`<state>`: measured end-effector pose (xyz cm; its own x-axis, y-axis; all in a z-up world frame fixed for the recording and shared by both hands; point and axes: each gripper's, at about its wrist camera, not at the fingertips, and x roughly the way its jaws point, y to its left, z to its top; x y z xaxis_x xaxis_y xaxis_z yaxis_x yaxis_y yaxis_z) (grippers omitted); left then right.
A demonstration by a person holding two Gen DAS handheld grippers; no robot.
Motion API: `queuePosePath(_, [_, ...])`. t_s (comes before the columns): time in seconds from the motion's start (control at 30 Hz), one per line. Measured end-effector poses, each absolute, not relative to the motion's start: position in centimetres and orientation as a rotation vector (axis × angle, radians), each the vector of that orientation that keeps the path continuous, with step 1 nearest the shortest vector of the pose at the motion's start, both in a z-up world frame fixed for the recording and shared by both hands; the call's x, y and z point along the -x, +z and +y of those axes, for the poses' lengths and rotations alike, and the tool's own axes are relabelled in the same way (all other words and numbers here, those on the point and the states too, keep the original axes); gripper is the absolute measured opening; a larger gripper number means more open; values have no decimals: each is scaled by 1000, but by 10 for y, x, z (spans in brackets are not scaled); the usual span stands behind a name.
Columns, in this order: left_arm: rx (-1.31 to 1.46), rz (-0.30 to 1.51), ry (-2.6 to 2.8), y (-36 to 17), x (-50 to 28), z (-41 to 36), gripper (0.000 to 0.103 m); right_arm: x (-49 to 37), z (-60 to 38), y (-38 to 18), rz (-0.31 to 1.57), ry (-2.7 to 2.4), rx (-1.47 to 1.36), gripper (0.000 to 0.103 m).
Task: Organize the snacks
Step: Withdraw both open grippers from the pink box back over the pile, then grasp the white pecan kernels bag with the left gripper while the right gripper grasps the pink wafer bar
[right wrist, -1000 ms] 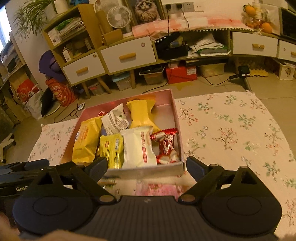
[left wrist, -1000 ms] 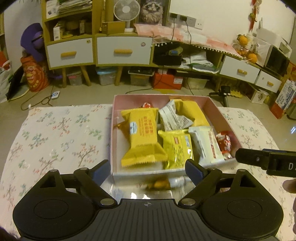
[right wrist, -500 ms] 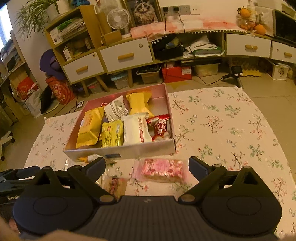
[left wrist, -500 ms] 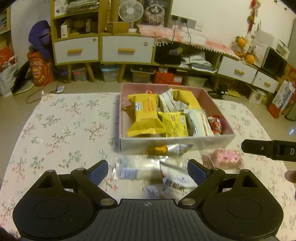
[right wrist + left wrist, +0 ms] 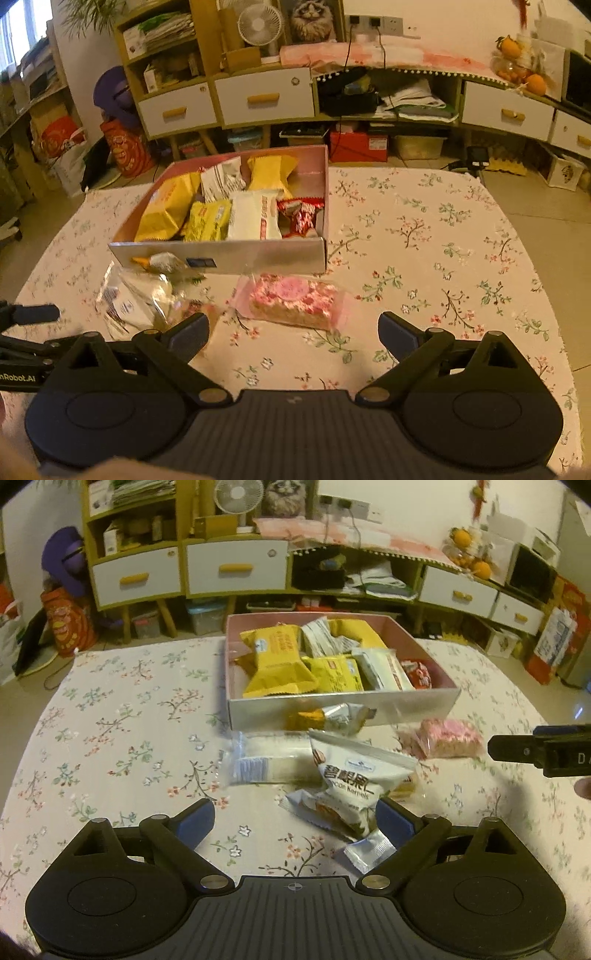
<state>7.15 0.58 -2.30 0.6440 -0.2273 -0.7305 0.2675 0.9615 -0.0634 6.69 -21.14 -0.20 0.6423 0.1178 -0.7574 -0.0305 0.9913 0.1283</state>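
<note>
A pink box (image 5: 413,701) (image 5: 258,254) on the floral tablecloth holds several yellow, white and red snack packets. Loose snacks lie in front of it: a white nut packet (image 5: 358,775), a clear wafer pack (image 5: 266,764), a gold-silver packet (image 5: 332,718) against the box, a small silver packet (image 5: 369,851), and a pink rice-crisp bar (image 5: 448,738) (image 5: 291,301). My left gripper (image 5: 295,821) is open and empty, just short of the nut packet. My right gripper (image 5: 293,334) is open and empty, just short of the pink bar.
The table (image 5: 443,258) stretches to the right of the box with only cloth showing. Behind it stand drawers and shelves (image 5: 258,96) with a fan, boxes on the floor and bags at the left. The right gripper shows in the left wrist view (image 5: 543,753).
Both grippers have pulled back from the box toward the near table edge. The loose snacks in front of the box have come into view. Both stay open.
</note>
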Motion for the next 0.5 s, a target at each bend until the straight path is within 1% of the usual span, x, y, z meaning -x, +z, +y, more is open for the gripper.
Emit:
queuePosePath(0.37, [-73,829,-376,-44,-81,-3,93,-69,-211,-33,879,134,157,98])
queuePosePath(0.47, [-77,817,-426,-46,-83,-6,90,-74,-211,-38,874,150,202,98])
queuePosePath(0.5, [-80,817,-433,-47,-83,-6,87,-76,-211,-40,874,152,207,98])
